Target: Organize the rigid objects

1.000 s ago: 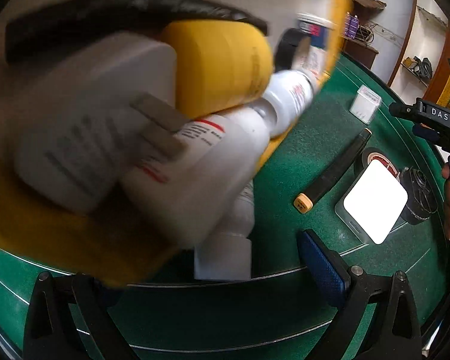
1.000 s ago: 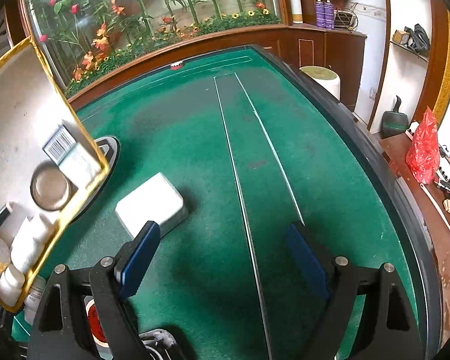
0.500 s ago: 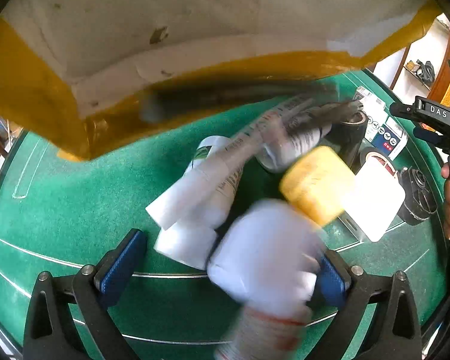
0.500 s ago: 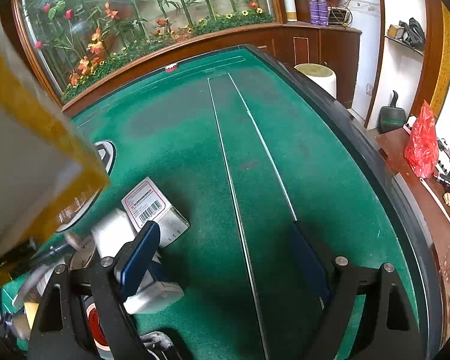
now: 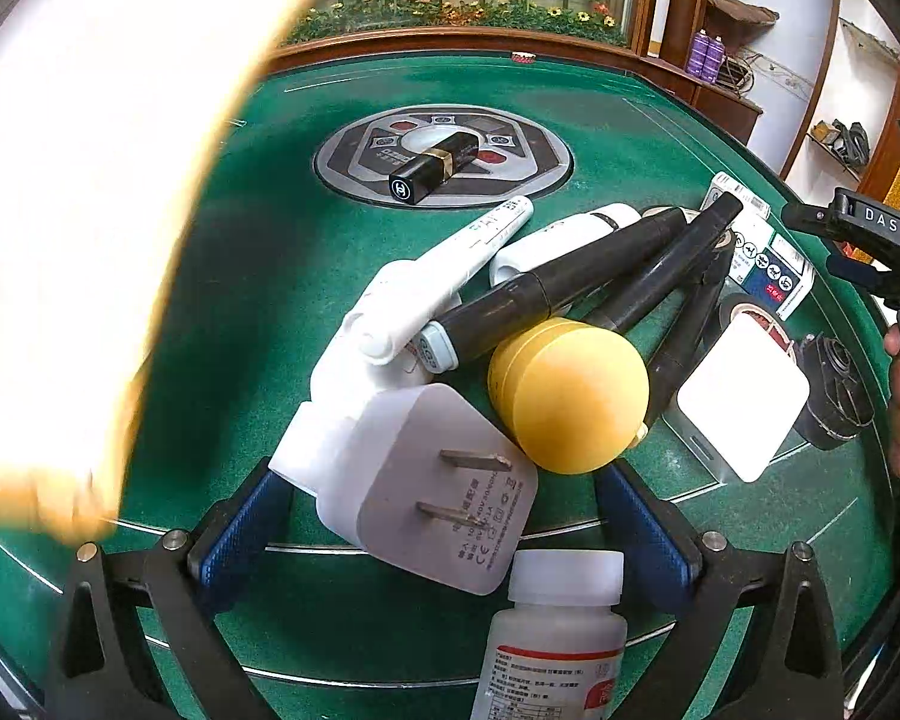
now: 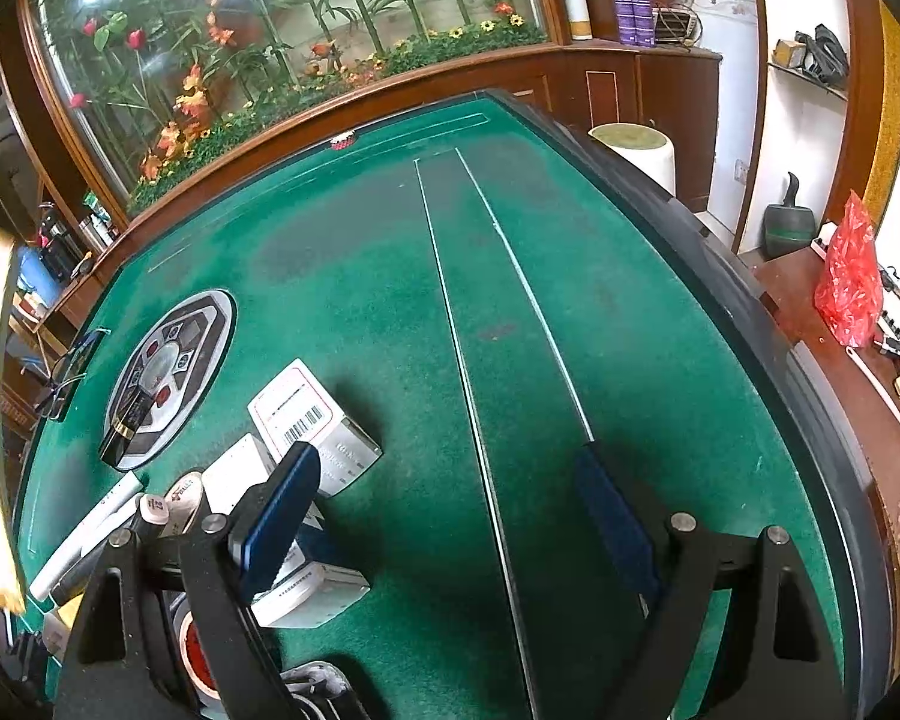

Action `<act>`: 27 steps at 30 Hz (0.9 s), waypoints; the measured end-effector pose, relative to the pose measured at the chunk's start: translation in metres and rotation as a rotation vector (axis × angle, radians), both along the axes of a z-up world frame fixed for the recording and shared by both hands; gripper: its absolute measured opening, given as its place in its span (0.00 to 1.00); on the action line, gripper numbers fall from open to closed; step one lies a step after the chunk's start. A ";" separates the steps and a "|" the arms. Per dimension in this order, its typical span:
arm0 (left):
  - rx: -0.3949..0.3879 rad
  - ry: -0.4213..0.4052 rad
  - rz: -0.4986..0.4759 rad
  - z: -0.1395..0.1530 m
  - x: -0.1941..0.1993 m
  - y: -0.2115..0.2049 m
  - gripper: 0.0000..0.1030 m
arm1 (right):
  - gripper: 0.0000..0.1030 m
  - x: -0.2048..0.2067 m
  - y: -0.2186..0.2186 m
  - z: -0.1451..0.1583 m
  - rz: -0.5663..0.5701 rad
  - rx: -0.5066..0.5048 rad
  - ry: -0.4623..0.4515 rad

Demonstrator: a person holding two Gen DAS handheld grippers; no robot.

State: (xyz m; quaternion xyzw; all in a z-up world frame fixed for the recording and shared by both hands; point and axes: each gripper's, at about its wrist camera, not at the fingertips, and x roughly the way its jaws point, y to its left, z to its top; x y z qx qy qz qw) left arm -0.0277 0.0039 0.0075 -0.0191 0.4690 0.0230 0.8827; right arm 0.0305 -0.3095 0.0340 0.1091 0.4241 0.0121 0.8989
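Since 0.5 s ago tipped-out items have settled mid-frame on green table (image 5: 222, 276); left gripper (image 5: 444, 525) and right gripper (image 6: 450, 516) wide open, empty; white charger (image 5: 426, 480), lower centre, light, rigid, smooth: grip flat sides.
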 end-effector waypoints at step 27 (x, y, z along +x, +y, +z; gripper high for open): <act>0.004 -0.013 0.019 -0.003 -0.012 -0.004 1.00 | 0.83 -0.002 0.005 0.003 0.014 -0.011 -0.032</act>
